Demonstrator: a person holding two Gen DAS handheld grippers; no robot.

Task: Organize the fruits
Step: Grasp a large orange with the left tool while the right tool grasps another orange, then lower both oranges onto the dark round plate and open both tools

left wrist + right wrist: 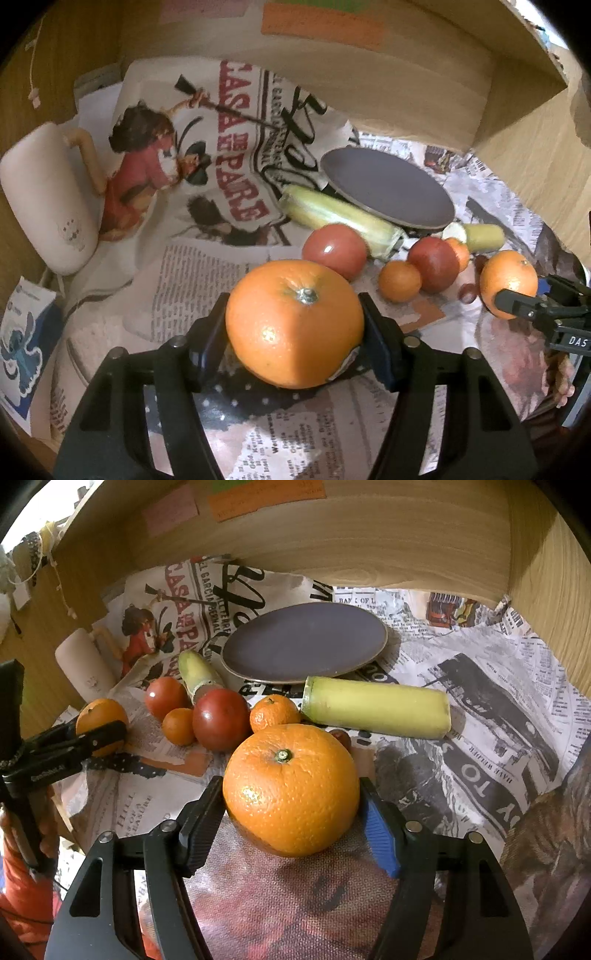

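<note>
Small dark fruit (341, 738) mostly hidden behind orange (291, 790).

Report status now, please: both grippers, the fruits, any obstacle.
Left gripper shut on orange. Right gripper shut on second orange. Plate empty; loose fruit before it.

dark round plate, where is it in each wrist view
Left wrist view: dark round plate right of centre, behind the pale green corn cob.
Right wrist view: plate upper centre, against the wooden back wall.
Shared landmark: red-lettered newspaper left of it.
</note>
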